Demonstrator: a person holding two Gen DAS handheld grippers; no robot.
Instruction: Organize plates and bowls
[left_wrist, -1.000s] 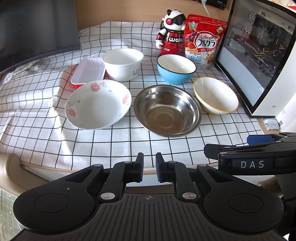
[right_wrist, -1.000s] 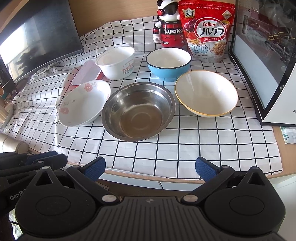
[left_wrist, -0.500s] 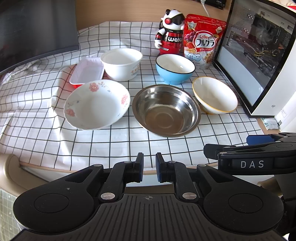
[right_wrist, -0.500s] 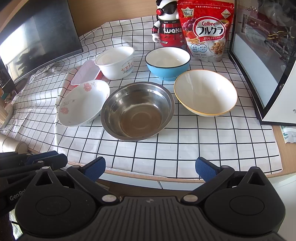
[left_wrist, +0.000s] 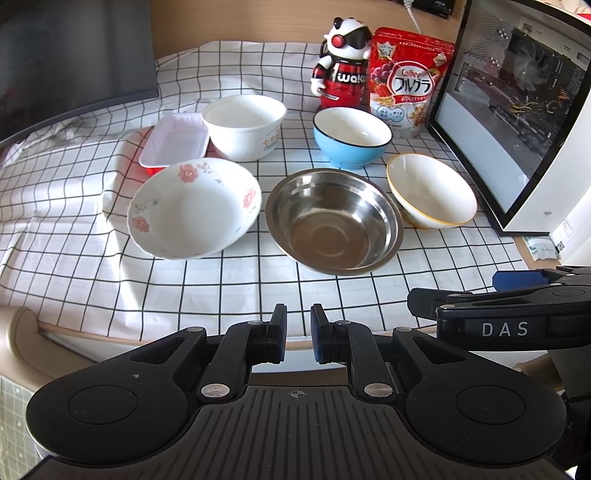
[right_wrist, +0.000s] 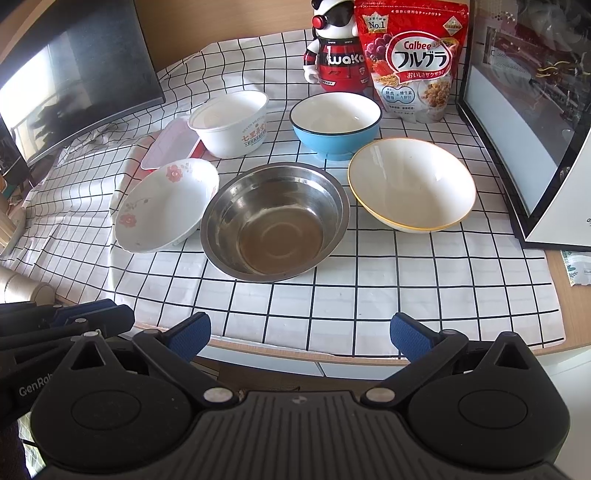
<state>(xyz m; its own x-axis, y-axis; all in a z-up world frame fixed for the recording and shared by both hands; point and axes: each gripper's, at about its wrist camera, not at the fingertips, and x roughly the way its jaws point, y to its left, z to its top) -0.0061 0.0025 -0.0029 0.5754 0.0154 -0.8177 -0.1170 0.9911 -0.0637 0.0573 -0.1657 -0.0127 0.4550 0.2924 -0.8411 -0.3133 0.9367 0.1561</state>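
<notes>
Stainless steel, in the form of a wide shallow metal bowl (left_wrist: 334, 221), sits at the centre of the left wrist view on a white tablecloth with a black grid (left_wrist: 221, 288). To its left is a white scalloped bowl with pink flowers (left_wrist: 194, 208); to its right a white bowl with a yellow rim (left_wrist: 430, 190), near a white computer case with a glass side (left_wrist: 517, 122). Behind them stand a blue bowl with a white inside (left_wrist: 351, 138), a white paper tub with red print (left_wrist: 243, 125) and a red tray with a white lining (left_wrist: 173, 144). All vessels lie singly, none nested; judged from this, the sorting has not begun. The left gripper (left_wrist: 297, 334) hovers over the near table edge, its blue-padded fingers drawn almost together with a narrow gap, holding nothing and touching nothing. The right gripper's arm shows at the right edge.

In the right wrist view the same layout appears, the metal bowl (right_wrist: 275, 221) nearest and just beside the flowered bowl (right_wrist: 166, 206); whether their rims touch is unclear from this angle. A red cereal bag (right_wrist: 412, 59) and a red and white robot figure (right_wrist: 336, 48) stand at the back, clear of the work. The right gripper (right_wrist: 299, 336) has its fingers wide apart, empty, aimed roughly at the metal bowl, which seems the likely first pick.
</notes>
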